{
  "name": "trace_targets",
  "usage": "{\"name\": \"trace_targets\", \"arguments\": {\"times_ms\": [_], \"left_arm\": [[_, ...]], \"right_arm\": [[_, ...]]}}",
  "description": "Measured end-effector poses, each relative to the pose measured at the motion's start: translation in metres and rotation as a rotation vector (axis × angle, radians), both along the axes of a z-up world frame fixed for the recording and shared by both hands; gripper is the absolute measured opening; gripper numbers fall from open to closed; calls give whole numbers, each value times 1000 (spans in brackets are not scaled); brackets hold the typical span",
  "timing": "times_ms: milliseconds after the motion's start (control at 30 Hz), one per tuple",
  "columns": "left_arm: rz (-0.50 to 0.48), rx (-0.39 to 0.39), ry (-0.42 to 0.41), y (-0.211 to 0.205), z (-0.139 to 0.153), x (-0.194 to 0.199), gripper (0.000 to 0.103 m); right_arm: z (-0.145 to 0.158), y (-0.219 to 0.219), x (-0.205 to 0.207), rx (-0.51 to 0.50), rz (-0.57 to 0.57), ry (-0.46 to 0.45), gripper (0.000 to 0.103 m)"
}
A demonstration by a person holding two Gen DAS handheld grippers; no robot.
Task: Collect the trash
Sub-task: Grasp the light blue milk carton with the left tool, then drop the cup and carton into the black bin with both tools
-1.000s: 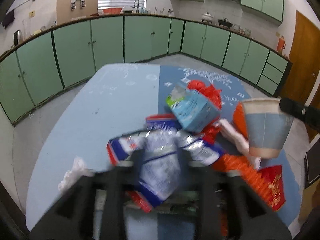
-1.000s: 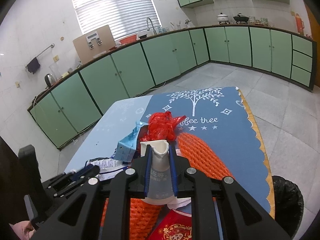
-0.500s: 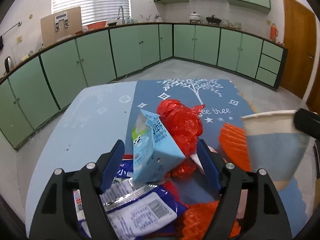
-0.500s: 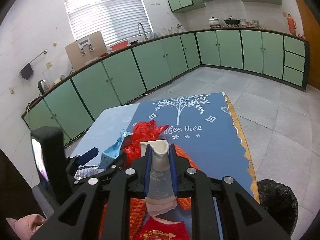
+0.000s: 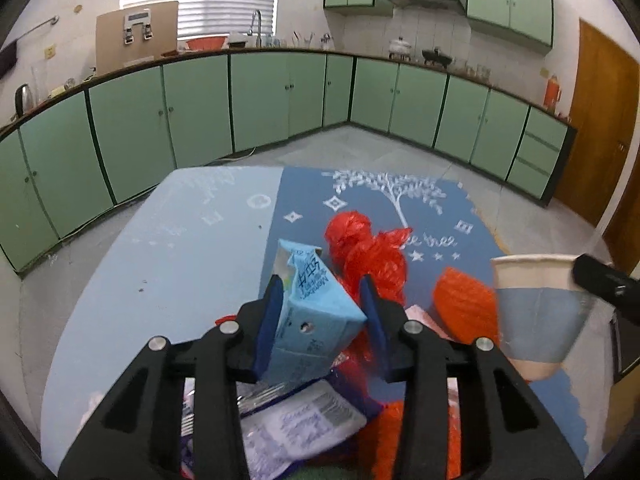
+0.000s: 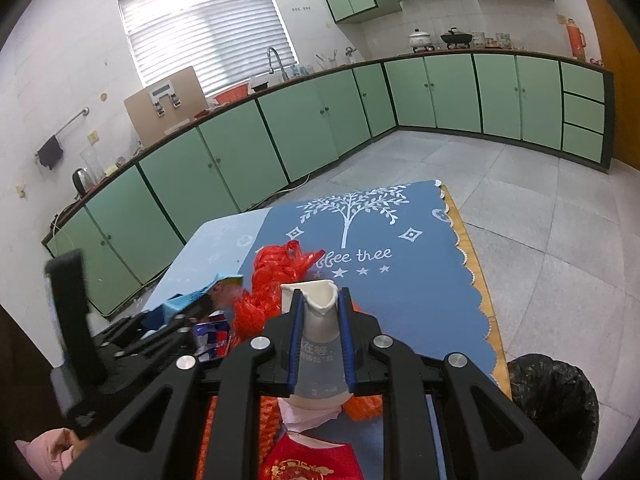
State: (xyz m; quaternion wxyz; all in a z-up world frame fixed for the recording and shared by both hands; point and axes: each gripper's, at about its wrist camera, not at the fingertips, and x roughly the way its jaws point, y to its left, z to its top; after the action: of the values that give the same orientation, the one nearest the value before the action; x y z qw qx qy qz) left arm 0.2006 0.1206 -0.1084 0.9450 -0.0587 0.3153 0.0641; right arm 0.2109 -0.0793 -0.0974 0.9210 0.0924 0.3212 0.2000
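1. A kitchen with pale green cabinets (image 5: 200, 116) along two walls, a blinded window (image 6: 208, 32) over the sink, a wooden door (image 5: 600, 128) at the right and a grey tiled floor; in front stands a table (image 5: 160, 264) with a light blue top, its right part under a darker blue mat (image 6: 400, 280) printed with a white tree.
2. The trash lies heaped at the near end of the table: a crumpled red plastic bag (image 5: 368, 252) on the mat; orange netting (image 5: 464, 304) to its right; a silver and blue snack wrapper (image 5: 296, 428) closest to the camera; a red packet with gold print (image 6: 308, 460) at the bottom of the right wrist view.
3. The left gripper (image 5: 320, 304) has its jaws closing around a light blue milk carton (image 5: 312, 312); the carton sits tilted between the blue pads, the left pad against its side, the right pad seeming just to reach its far corner; whether it is firmly pinched I cannot tell for sure.
4. The right gripper (image 6: 320, 320) pinches a paper cup (image 6: 316, 340), white with a blue-grey band; the rim is squashed to a narrow shape between the pads; the cup hangs above the netting.
5. A bin lined with a black bag (image 6: 556, 396) stands on the floor by the table's near right corner.
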Motion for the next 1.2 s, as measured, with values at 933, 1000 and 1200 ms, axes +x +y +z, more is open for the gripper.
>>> {"name": "trace_targets", "arguments": {"times_ms": [933,1000,1200], "left_arm": [[-265,-143,-241,-74,79,-80,34],[-323,-163,-230,-92,77,-78,34],[-519,-231,-169,-161,60,-67,34]], "right_arm": [[46,-105,-75,-7,-183,-107,17],[45,-121,-81,-7,-219,-101,17],[28,-183,-104,-38,-373,-47,17]]}}
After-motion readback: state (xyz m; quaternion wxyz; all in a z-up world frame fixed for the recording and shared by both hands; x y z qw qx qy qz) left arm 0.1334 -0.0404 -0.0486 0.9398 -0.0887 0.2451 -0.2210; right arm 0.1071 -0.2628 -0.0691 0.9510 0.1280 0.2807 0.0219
